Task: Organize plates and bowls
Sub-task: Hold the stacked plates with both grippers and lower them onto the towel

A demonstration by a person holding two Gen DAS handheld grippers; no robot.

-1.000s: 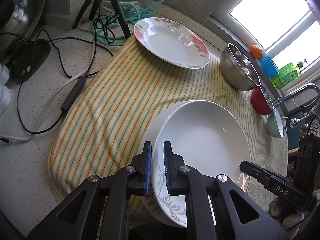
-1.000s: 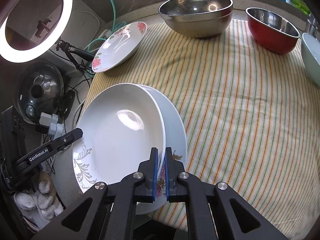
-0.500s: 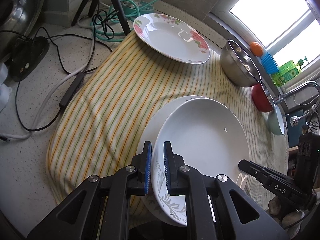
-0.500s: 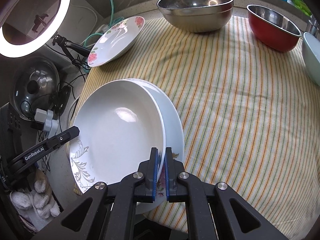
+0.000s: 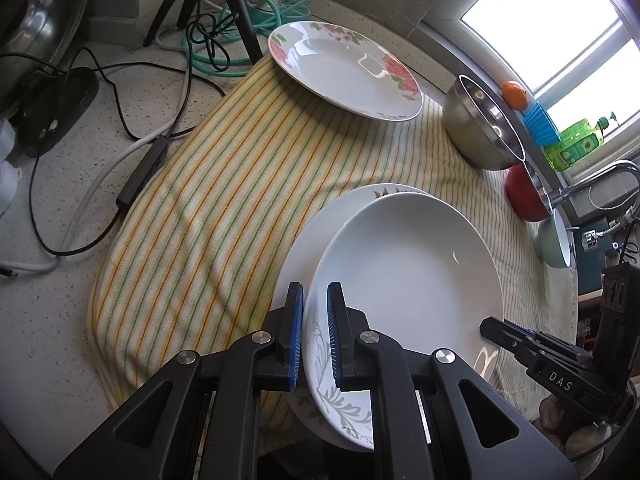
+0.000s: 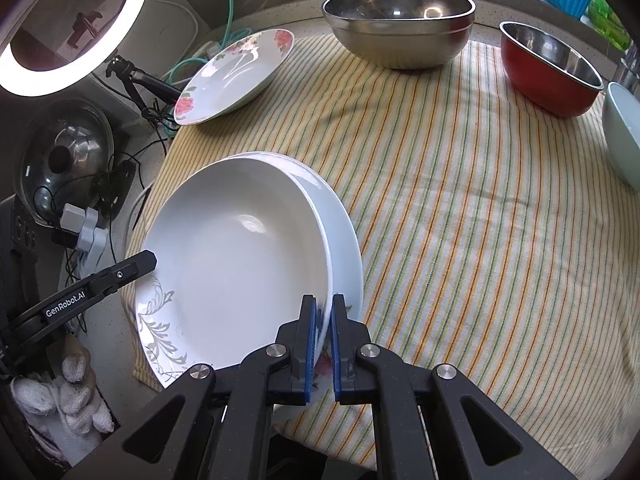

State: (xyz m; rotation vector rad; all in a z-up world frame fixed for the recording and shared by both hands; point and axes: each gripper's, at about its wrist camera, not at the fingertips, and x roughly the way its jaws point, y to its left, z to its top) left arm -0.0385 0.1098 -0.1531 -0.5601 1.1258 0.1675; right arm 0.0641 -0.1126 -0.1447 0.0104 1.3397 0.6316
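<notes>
A: Left gripper (image 5: 314,312)?
B: Blue pads closed to a narrow gap on the near rim of the white plate with grey leaf print (image 5: 404,280). Same plate pinched on its opposite rim by the right gripper (image 6: 324,320), jaws nearly together. Plate carried between the two, tilted.

A: Beneath it?
B: Second white plate (image 6: 346,240), rim peeking out along the far side. In the left wrist view a leaf motif on that lower plate's far edge (image 5: 390,191). Touching or slightly apart from the upper plate: cannot tell. Both at the near edge of the striped cloth (image 6: 460,200), partly overhanging it.

A: Other dishes?
B: Rose-pattern plate (image 6: 236,76) at the cloth's far left corner, tilted, half off the cloth. Large steel bowl (image 6: 400,26) at the far edge, upright. Red bowl with steel interior (image 6: 552,72) just to its right. Pale blue-green bowl (image 6: 622,132) at the right margin, cut by the frame.

A: Surroundings?
B: Speckled counter (image 5: 52,312) left of the cloth, with black cables (image 5: 120,120) and a green hose (image 5: 256,12). Lit ring light (image 6: 68,24) upper left in the right wrist view, glass pot lid (image 6: 64,160) below it. Orange fruit (image 5: 515,94) on the window ledge, blue ridged cup (image 5: 542,124) and green bottle (image 5: 576,144) beside it. Faucet (image 5: 600,180) at right.
</notes>
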